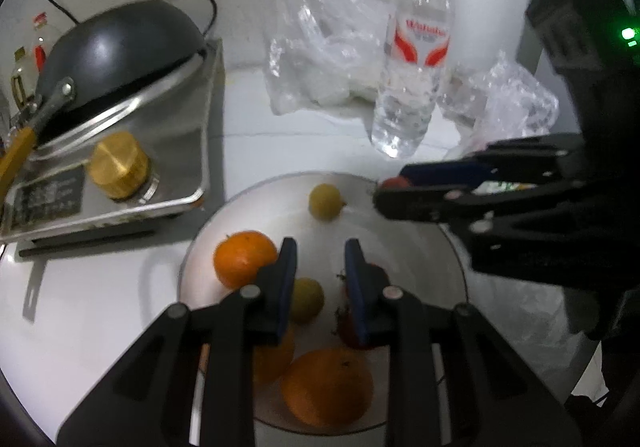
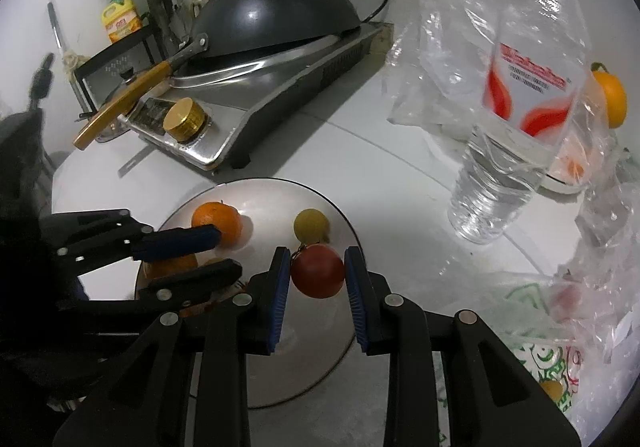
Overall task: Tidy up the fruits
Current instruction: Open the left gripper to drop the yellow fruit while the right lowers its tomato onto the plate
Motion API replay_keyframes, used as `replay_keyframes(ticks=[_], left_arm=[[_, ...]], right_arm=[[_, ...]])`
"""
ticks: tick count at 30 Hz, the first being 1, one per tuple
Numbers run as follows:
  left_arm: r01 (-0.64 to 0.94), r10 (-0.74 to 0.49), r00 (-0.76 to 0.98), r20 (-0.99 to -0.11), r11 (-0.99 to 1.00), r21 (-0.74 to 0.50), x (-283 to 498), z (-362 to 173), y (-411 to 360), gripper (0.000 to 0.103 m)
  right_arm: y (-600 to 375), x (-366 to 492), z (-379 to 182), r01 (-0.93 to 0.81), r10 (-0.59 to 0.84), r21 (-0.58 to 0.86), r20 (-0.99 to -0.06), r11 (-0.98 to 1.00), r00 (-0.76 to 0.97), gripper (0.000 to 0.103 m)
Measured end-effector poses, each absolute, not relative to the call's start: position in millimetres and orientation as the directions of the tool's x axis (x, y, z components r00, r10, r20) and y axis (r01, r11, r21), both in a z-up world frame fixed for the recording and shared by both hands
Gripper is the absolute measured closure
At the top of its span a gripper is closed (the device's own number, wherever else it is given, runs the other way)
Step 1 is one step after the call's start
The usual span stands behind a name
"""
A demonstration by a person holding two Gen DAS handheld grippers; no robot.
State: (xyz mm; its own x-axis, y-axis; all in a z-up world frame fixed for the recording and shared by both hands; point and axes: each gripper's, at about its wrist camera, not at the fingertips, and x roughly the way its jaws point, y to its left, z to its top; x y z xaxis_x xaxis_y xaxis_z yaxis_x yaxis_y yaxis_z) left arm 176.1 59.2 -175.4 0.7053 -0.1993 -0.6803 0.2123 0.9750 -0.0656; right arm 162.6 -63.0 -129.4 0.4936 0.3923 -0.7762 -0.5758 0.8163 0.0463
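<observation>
wok (image 2: pixel 280 15): glossy dark metal | stove (image 2: pixel 256 103): brushed steel | bottle (image 1: pixel 412 75): clear plastic | plate (image 2: pixel 280 203): smooth, glossy

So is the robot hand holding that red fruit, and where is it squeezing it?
Yes. The right gripper holds the red fruit by its two opposite sides, above the plate. The left gripper holds nothing.

**White worktop, crowded at the back**

I see a white worktop (image 2: pixel 360 151) carrying a round plate (image 2: pixel 344 215) of fruit nearest me. Behind it to the left sits a steel gas stove (image 2: pixel 256 119). To the right a clear water bottle (image 2: pixel 516 119) stands upright, with crumpled clear plastic bags (image 2: pixel 448 59) lying around it and a printed bag (image 2: pixel 536 359) just beside the plate.
</observation>
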Motion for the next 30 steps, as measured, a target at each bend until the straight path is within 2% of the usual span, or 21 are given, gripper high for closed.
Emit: replay_keyframes(ticks=[9,25,30], left_arm=[[0.144,-0.170,0.765,-0.621,0.985,-0.092,157.2,-160.0,94.0,0.077],[0.112,-0.153,0.777,-0.610,0.988,-0.105,141.7,-162.5,113.3,0.076],[0.119,-0.157,0.781,-0.605,0.988,-0.103,136.6,-158.8,108.7,0.076]], right_arm=[[-27.8,162.7,-137.4,-0.619,0.392,0.030,-0.798,0.784,0.458,0.073],[-8.0,163.8,-151.4,-0.615,0.369,0.028,-0.822,0.788,0.434,0.073],[-14.5,158.3,-139.3,-0.603,0.364,0.013,-0.808,0.798,0.464,0.068]])
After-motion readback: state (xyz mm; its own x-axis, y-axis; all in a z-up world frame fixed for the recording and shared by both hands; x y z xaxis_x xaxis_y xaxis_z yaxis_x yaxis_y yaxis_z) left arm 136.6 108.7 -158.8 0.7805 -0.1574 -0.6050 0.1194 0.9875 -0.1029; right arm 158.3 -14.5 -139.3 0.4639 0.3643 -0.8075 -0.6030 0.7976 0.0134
